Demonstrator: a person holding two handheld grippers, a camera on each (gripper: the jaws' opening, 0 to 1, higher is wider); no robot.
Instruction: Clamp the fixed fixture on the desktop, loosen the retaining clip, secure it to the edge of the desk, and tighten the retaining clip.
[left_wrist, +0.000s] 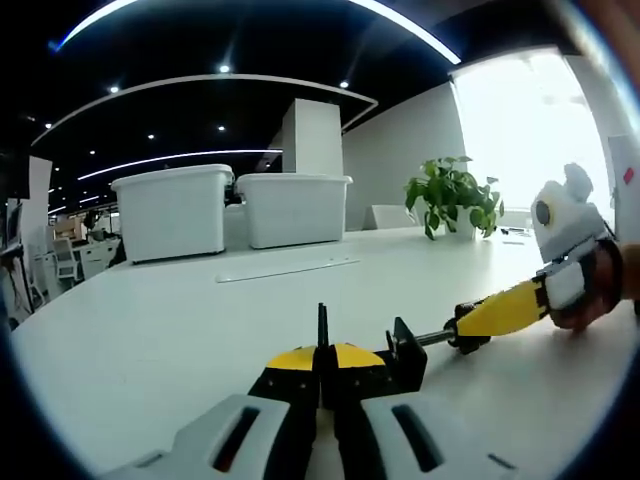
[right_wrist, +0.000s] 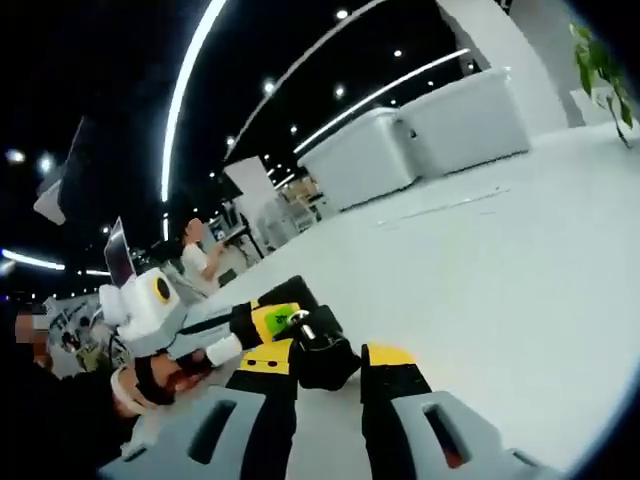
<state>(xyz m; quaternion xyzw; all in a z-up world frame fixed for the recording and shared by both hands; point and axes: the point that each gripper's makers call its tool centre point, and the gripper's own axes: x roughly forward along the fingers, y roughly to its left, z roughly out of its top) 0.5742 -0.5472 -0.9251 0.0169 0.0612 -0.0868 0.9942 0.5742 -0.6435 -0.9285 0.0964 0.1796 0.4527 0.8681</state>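
Left tongs (left_wrist: 322, 385) clamped on clamp bar (left_wrist: 322, 330); right tongs (right_wrist: 330, 362) gripping clamp's yellow handle (left_wrist: 500, 310); clamp on desk (left_wrist: 180, 330).

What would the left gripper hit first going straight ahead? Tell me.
The clamp, its bar already between the left gripper tips; beyond lies bare desk, then probably the white bins.

Ceiling (left_wrist: 200, 40): dark, curved light strips, small spotlights.
Worktop (left_wrist: 150, 330): white, wide.
Bins (left_wrist: 175, 212): two white, centre left.
Plant (left_wrist: 452, 195): right, beside a bright window (left_wrist: 520, 130).
Pillar (left_wrist: 318, 137): white, centre.
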